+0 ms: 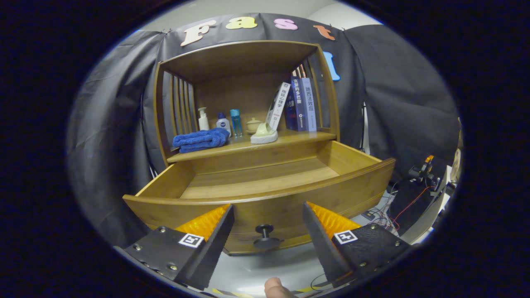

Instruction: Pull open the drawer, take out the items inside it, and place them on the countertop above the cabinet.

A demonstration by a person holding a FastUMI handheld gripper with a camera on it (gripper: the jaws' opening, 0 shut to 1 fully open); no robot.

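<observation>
- Drawer: pulled out toward the gripper, long axis crosswise, knob facing the fingers.
- Gripper: fingers spread, grasping nothing, flanking the knob.
- Towel: on countertop.

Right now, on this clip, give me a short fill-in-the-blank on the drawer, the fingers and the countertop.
1. The drawer is pulled ____.
2. The drawer knob sits ____ the two fingers of the gripper, which touch nothing.
3. On the countertop, the folded towel is ____ in colour.
4. The books stand at the countertop's ____ end.

Missing words: open; between; blue; right
</observation>
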